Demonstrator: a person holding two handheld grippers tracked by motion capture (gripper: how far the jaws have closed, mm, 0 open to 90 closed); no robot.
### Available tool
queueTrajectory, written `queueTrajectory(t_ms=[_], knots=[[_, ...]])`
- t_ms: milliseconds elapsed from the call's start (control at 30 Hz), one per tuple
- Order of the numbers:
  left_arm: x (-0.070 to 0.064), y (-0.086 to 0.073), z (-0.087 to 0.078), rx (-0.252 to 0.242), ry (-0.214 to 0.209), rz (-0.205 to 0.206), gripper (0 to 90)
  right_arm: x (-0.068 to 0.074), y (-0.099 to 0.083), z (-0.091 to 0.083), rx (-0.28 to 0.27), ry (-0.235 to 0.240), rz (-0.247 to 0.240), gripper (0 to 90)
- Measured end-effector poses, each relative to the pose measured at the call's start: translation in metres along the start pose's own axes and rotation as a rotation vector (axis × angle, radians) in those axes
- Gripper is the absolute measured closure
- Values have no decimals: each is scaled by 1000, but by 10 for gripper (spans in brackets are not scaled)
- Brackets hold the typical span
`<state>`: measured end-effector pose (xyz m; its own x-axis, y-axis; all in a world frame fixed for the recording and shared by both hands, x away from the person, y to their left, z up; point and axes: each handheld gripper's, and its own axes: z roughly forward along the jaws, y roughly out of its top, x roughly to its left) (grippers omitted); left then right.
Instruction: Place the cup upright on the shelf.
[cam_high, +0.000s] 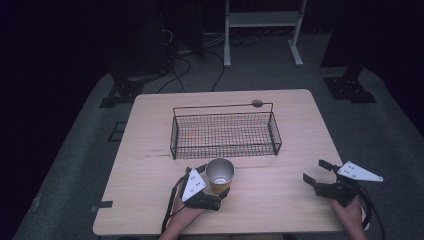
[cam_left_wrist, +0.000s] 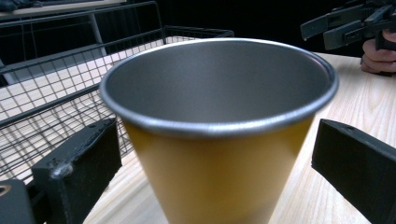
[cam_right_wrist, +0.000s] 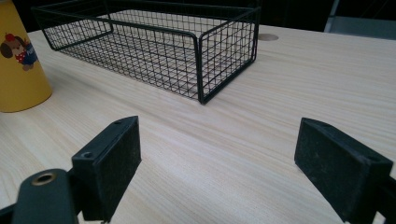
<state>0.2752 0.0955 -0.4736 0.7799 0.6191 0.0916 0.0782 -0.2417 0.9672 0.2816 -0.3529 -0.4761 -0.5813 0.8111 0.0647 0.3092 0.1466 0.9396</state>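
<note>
— Where is the yellow cup (cam_high: 220, 175)?
— On the table (cam_high: 280, 200), by the wire basket (cam_high: 225, 131) — between the left gripper (cam_high: 216, 186)'s wide jaws, not squeezed.
— The right gripper (cam_high: 317, 173)?
— Wide apart, holding nothing.

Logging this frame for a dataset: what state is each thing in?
Cup: upright on the table, empty, between the left gripper's jaws, not clamped.
Wire basket: upright, empty, beyond the cup.
Left gripper: open around the cup.
Right gripper: open, holding nothing.
</note>
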Motion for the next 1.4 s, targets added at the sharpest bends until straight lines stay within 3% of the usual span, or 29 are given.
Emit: queueTrajectory(t_ms=[300,467,633,1067,1400], knots=[[3,8,10,-13,22,-23,8,0,0,0,1,1,-2,135],[2,11,13,-11,3,-3,119,0,0,0,0,1,0,135],[0,14,15,0,11,6,124,0,0,0,2,1,-6,135],[4,42,21,-37,-38,31,126,0,0,0,-2,1,-5,135],[14,56,25,-56,-43,21,126,0,0,0,-2,2,-3,135]])
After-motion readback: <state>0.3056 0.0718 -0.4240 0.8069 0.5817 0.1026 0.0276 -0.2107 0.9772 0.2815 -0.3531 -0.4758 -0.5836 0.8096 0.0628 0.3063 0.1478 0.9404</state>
